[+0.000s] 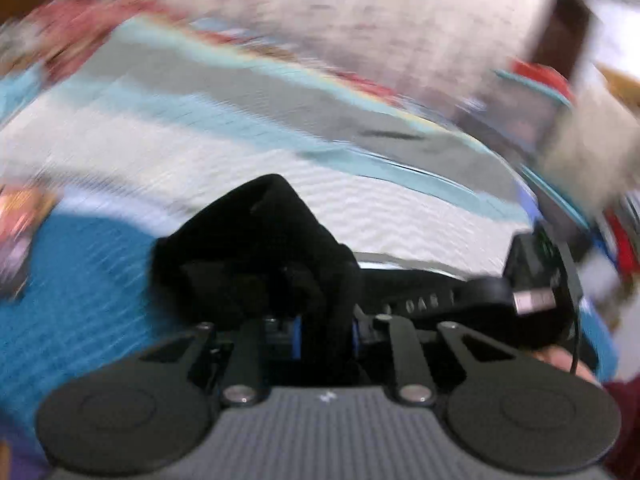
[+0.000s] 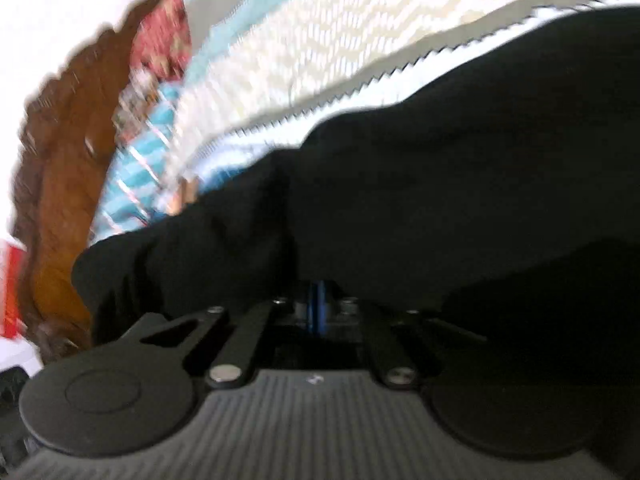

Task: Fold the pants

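The black pants [image 1: 260, 256] lie bunched on a bed cover, and a fold of them rises between the blue pads of my left gripper [image 1: 325, 334], which is shut on the cloth. In the right wrist view the pants [image 2: 440, 200] fill the middle and right as a dark mass. They drape over the tips of my right gripper [image 2: 318, 312]. Its blue pads stand close together, pinching the fabric, and the fingertips themselves are hidden under the cloth. Both views are blurred.
The bed cover [image 1: 240, 160] has white zigzag, light blue and grey stripes, with a deep blue area at the left. A carved wooden board [image 2: 60, 208] stands at the bed's edge. The other tool's black housing [image 1: 536, 276] and a hand [image 1: 560, 360] are close at the right.
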### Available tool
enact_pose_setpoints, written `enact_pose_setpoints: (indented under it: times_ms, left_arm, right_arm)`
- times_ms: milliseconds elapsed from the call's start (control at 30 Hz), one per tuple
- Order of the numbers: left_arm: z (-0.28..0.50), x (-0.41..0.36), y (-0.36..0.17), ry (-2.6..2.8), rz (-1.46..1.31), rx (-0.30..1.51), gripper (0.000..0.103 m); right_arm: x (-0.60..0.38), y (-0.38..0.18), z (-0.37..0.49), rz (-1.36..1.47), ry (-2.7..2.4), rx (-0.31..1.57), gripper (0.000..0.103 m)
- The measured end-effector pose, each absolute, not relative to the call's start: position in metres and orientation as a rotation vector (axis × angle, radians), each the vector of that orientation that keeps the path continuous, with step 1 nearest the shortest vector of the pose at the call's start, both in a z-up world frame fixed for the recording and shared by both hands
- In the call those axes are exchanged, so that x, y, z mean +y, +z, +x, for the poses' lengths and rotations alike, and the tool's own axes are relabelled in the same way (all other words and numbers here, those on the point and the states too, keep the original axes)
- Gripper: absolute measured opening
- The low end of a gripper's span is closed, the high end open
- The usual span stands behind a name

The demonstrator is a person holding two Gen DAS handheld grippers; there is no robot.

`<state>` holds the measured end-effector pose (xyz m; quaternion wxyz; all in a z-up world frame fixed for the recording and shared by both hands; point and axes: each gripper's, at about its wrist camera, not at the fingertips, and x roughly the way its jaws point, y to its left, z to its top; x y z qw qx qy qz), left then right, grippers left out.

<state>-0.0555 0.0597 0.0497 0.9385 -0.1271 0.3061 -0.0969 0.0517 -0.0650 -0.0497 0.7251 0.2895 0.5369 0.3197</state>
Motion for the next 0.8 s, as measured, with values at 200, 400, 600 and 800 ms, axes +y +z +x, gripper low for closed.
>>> enact_pose_setpoints:
  times_ms: [200, 400, 600, 800]
  left_arm:
    - [-0.031, -0.029, 0.038, -0.422, -0.016, 0.688, 0.028]
    - [-0.027, -0.086, 0.011, -0.513, 0.182, 0.781, 0.067]
    - [-0.043, -0.051, 0.036, -0.478, 0.089, 0.698, 0.087]
    - [-0.037, 0.015, 0.041, -0.309, -0.215, 0.732, 0.081]
  right_arm:
    - [-0.171, -0.036, 0.032, 0.830, 0.540, 0.972, 0.013]
    - [-0.255, -0.040, 0.000, 0.938, 0.372, 0.871, 0.034]
    - [-0.243, -0.033, -0.007, 0.923, 0.456, 0.830, 0.080]
    - [-0.214, -0.032, 0.024, 0.806, 0.508, 0.875, 0.085]
